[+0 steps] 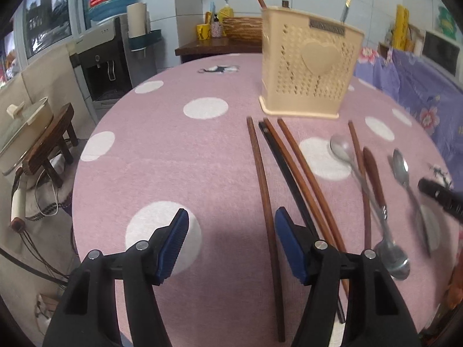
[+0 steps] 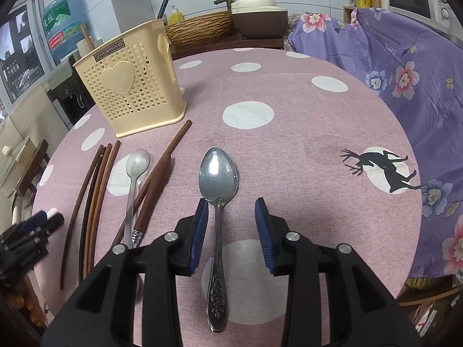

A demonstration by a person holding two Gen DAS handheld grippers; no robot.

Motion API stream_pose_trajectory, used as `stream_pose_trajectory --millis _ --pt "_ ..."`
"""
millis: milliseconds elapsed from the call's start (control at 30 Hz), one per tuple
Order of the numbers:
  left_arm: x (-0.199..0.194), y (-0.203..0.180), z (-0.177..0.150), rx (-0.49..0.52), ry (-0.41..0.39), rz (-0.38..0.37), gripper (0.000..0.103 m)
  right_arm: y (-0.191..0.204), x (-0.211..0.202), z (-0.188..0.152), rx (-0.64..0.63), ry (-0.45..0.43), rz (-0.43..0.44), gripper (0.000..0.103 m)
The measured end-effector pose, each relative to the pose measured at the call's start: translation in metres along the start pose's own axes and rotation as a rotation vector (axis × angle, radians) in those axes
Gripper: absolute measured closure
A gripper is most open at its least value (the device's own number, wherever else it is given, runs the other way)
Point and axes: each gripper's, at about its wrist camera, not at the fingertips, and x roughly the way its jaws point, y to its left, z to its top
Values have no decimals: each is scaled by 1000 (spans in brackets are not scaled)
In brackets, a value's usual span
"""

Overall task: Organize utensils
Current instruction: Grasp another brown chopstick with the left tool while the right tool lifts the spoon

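Note:
A cream perforated utensil holder [image 1: 309, 66] stands at the far side of the pink dotted table; it also shows in the right wrist view [image 2: 130, 84], with a chopstick and a utensil handle sticking out. Several brown chopsticks [image 1: 263, 185] lie in front of it, also in the right wrist view [image 2: 92, 196]. A large steel spoon [image 2: 217, 202] lies between my right gripper's open jaws [image 2: 231, 231], untouched, close to the left pad. A small spoon [image 2: 134, 179] and a brown-handled utensil [image 2: 154, 188] lie left of it. My left gripper [image 1: 228, 243] is open and empty, just left of the chopsticks.
The table [image 2: 289, 133] is round, its edge close on the left [image 1: 86, 173]. A purple flowered cloth [image 2: 405, 57] covers something to the right. A water dispenser [image 1: 101, 57] and a wooden stool [image 1: 52, 133] stand beyond the left edge.

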Motion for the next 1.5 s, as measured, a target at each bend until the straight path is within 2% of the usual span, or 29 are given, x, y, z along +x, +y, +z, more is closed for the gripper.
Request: stream_pose_trajectory --millis 267,367,500,767,900,1100,1200,1333,1500 --pt "11 3 17 -3 6 -12 41 15 17 8 -90 57 17 68" --pt "14 5 16 -13 14 -22 41 20 27 10 -124 90 -8 60" --pt "14 11 15 -24 16 -15 41 20 36 16 -119 98 -7 59" --pt "15 17 16 -39 15 -14 41 32 52 26 -146 91 -94 59" --pt "16 14 19 -31 15 -20 41 34 54 29 -132 92 -102 65" --pt "28 9 31 -27 44 -43 41 32 53 28 -124 89 -100 65" --pt "34 -6 41 14 35 -50 41 32 53 28 -126 88 -96 65" --pt "51 -17 50 44 67 -38 57 32 52 28 -127 87 -90 65" --pt "73 -16 60 42 114 -21 66 32 52 28 -128 87 -88 65"
